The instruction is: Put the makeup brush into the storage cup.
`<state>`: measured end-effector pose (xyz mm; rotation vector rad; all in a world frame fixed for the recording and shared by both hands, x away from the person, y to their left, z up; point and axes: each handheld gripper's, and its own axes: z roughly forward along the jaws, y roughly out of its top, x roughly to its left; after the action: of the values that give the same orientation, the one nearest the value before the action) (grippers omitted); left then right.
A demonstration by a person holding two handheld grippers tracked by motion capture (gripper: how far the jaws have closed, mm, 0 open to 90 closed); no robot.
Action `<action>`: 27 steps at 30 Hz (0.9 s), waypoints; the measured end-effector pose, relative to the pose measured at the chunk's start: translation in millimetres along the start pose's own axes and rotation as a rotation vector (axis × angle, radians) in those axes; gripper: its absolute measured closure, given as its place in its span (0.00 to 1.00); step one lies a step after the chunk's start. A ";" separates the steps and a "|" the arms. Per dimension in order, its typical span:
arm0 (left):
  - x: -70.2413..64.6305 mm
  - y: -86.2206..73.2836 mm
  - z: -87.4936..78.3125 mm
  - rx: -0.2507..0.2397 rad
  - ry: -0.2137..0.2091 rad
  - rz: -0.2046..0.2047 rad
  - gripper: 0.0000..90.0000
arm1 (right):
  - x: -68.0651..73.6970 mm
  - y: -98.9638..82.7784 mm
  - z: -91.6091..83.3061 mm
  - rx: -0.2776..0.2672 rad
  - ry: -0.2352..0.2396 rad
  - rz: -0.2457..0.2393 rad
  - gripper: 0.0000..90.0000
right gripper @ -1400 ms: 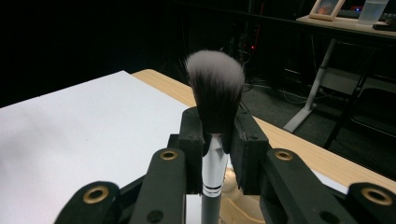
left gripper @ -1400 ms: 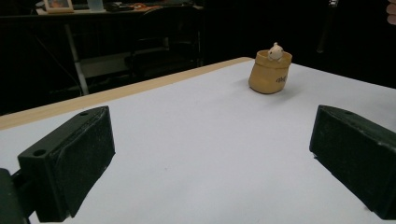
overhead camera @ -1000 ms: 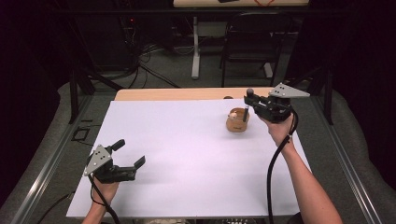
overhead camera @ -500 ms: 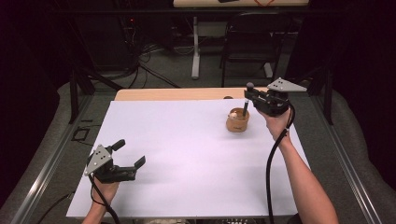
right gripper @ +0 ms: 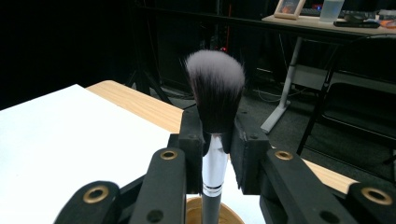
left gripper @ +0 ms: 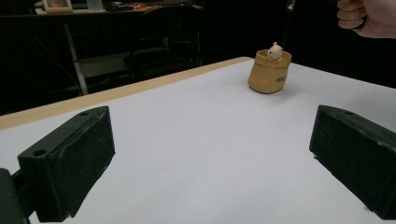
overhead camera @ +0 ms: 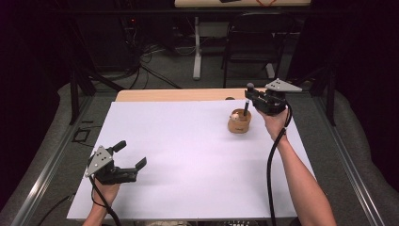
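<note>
the right claw (overhead camera: 248,95) hangs over the far right part of the worktop (overhead camera: 188,155), clamped on a makeup brush (right gripper: 214,116) held upright. in the right gripper view the jaws pinch the silver ferrule just under the dark bristle head, and the handle drops straight down into the round mouth of a tan pouch-shaped holder (overhead camera: 239,121). that holder stands upright on the white sheet near the far right corner, directly under the right claw. in the left gripper view a small pale figure (left gripper: 275,51) peeks above the holder's rim. the left claw (overhead camera: 129,155) hangs low near the near left corner, its jaws wide apart and holding nothing, well apart from the holder.
</note>
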<state>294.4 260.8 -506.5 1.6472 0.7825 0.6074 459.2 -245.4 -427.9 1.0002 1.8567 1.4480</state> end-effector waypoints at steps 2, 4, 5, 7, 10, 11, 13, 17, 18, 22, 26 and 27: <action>0.0 0.1 -0.1 0.000 -0.001 0.001 0.00 | -0.6 -1.4 2.3 0.004 -0.004 0.002 0.84; -0.1 0.0 0.0 -0.002 -0.001 -0.002 0.00 | -1.7 -3.1 4.3 0.011 -0.009 0.001 0.84; 0.0 0.0 -0.2 -0.001 0.000 -0.001 0.00 | -2.3 -4.0 5.6 0.010 -0.011 0.004 0.84; 0.0 0.0 -0.2 -0.002 0.000 -0.003 0.00 | -3.6 -5.8 7.0 0.019 -0.013 0.009 0.84; 0.3 -0.1 0.1 0.000 0.000 -0.001 0.00 | -4.8 -8.3 9.4 0.021 -0.015 0.015 0.84; 0.3 -0.1 0.2 -0.001 0.000 -0.001 0.00 | -5.0 -9.1 10.5 0.023 -0.017 0.017 0.84; 0.3 -0.1 0.1 0.000 0.000 -0.001 0.00 | -5.7 -11.0 12.2 0.031 -0.019 0.017 0.84; 0.4 -0.2 0.1 -0.001 0.000 -0.002 0.00 | -6.3 -15.0 15.0 0.045 -0.021 0.019 0.84; 0.6 -0.3 0.2 -0.002 -0.003 -0.003 0.00 | -6.3 -16.2 15.8 0.046 -0.023 0.023 0.84; 0.5 -0.3 0.4 0.001 -0.001 -0.003 0.00 | -7.1 -20.0 18.4 0.056 -0.024 0.027 0.84; 0.8 -0.4 0.4 0.000 -0.002 -0.004 0.00 | -6.4 -20.5 19.3 0.057 -0.023 0.028 0.84; 0.7 -0.3 0.3 0.000 -0.001 -0.004 0.00 | -6.0 -20.4 19.3 0.061 -0.023 0.027 0.84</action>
<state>295.0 261.2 -506.9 1.6452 0.7845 0.6034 473.9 -242.6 -452.5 1.0708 1.8883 1.3972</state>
